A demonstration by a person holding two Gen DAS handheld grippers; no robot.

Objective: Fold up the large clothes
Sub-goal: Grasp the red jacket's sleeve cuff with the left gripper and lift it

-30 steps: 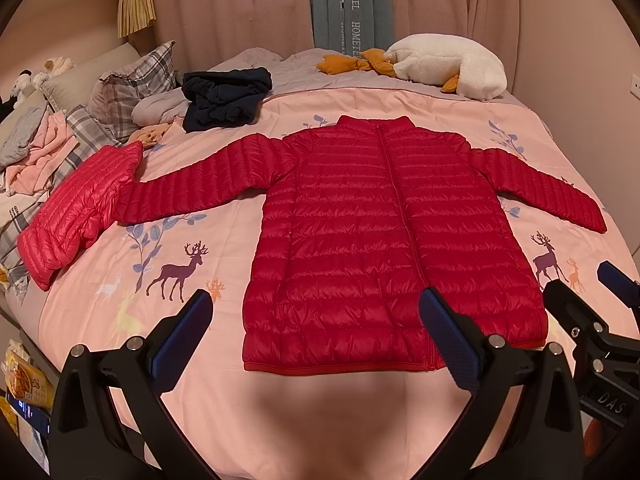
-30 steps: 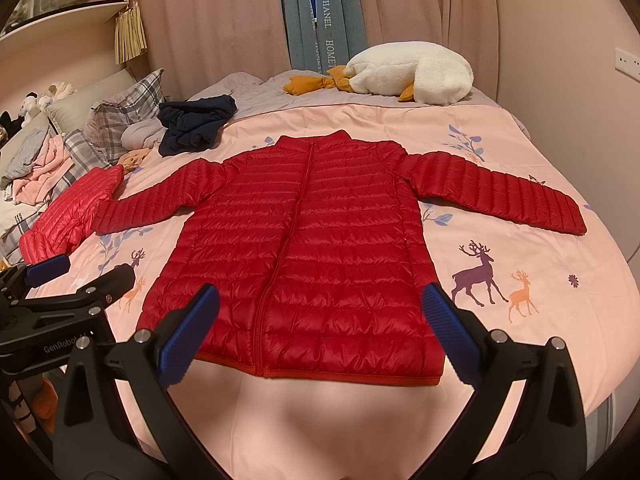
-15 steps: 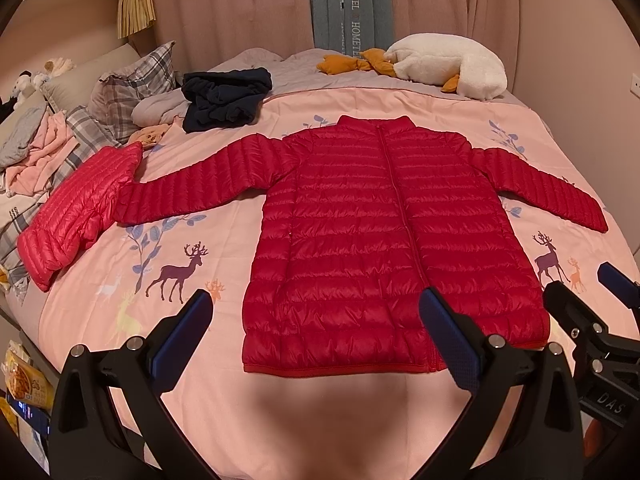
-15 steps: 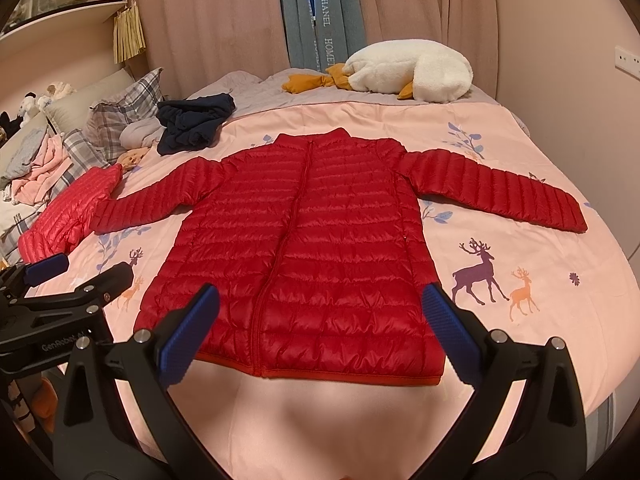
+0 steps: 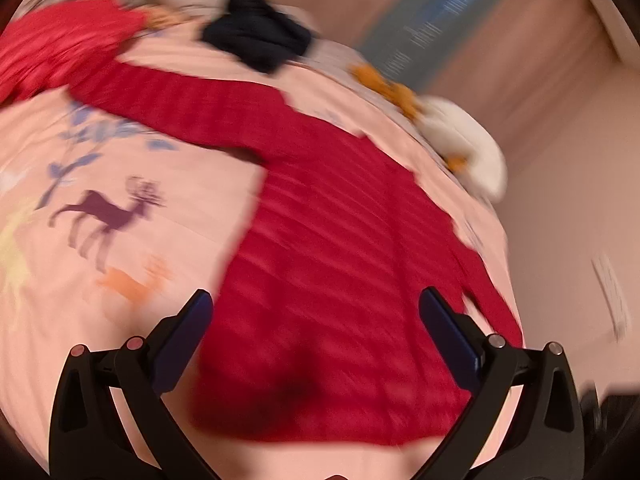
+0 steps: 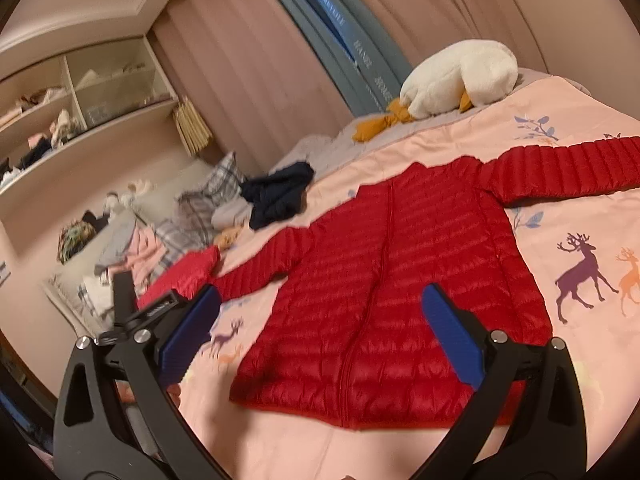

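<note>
Both views, level and steady half a second ago, are now tilted, the left one blurred. Left gripper point(image 5: 316, 316), jaws spread and empty, hangs over the red jacket point(image 5: 344, 264); right gripper point(image 6: 320, 316), likewise spread and empty, faces the jacket point(image 6: 400, 292) lying flat, sleeves outstretched, on the pink bedspread point(image 6: 580, 208).

White plush goose point(image 6: 460, 76) by curtains point(image 6: 256, 52), navy garment heap point(image 6: 278, 194), plaid pillow point(image 6: 216, 188), wall shelves point(image 6: 80, 92)
</note>
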